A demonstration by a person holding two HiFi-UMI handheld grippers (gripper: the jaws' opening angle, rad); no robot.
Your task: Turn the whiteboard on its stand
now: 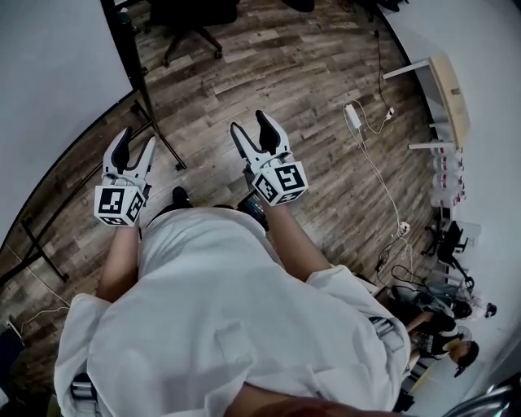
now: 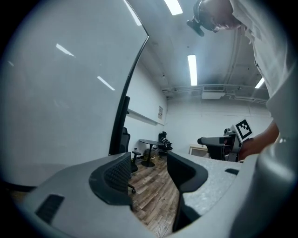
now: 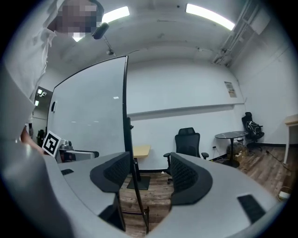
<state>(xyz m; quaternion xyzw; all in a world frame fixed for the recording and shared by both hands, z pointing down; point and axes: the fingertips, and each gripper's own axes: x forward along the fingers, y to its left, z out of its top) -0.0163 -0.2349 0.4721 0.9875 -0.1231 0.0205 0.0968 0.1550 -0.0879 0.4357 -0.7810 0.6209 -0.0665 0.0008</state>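
- The left gripper (image 1: 135, 143) is held out in front of the person's waist. Its jaws are moderately apart with nothing between them, and only wooden floor (image 1: 309, 89) shows through the gap.
- The right gripper (image 1: 252, 126), near it on the right, is likewise parted and empty. A thin black bar of the stand (image 1: 122, 41) shows beyond its gap, untouched.
- The whiteboard (image 1: 49, 73) stands upright at the far left, close beside the left gripper but apart from both grippers.
- A black office chair (image 1: 191, 24) sits farther off.
- A white power strip (image 1: 352, 116) lies on the floor at the right.
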